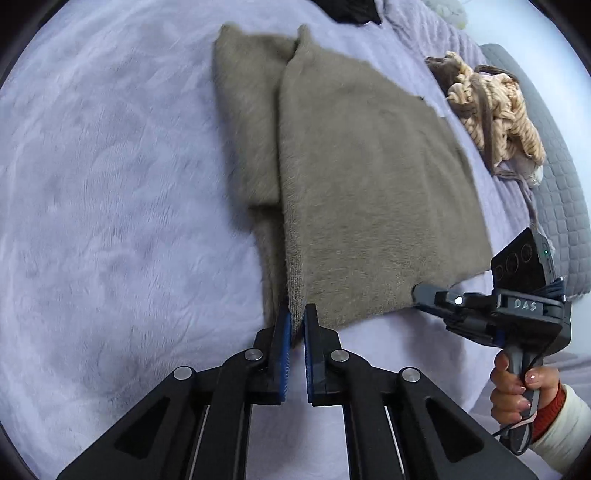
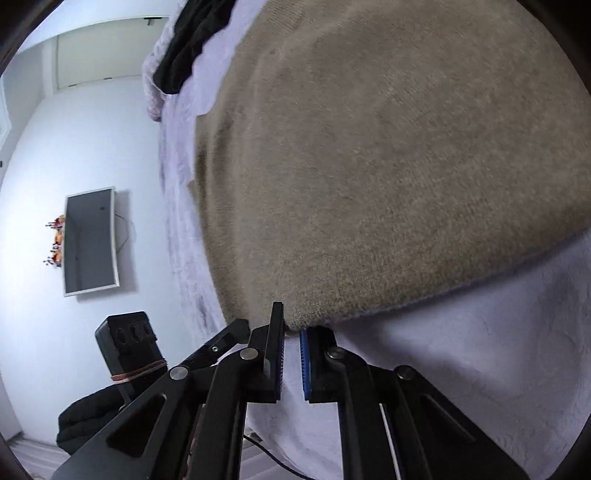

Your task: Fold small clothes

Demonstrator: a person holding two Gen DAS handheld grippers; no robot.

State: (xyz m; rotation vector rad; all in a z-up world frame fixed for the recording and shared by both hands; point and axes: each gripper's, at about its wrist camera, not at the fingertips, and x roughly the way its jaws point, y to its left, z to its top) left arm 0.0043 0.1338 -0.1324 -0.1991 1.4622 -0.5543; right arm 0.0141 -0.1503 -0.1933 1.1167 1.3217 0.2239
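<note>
In the left wrist view the left gripper has its fingers drawn close together, the blue pads pinching the near hem of a taupe knitted garment; a ribbed edge of the fabric runs right down into the narrow gap between them. The garment lies flat on a pale lilac fleece blanket covering the bed, stretching away ahead of the fingers, with one layer folded over another so that a second panel shows just to the left of the fold line.

Off to the right of those fingers, the right gripper meets the same hem at its far corner, with a hand wrapped round its grip. In the right wrist view the right gripper is closed to a narrow gap on the corner of the garment, a nub of fabric caught between the tips.

Farther ahead and to the right of the left fingers, a chunky cream and brown knit bundle rests on the blanket beside a grey quilted cover. Beyond the garment's far end lies a dark item, only partly in frame.
</note>
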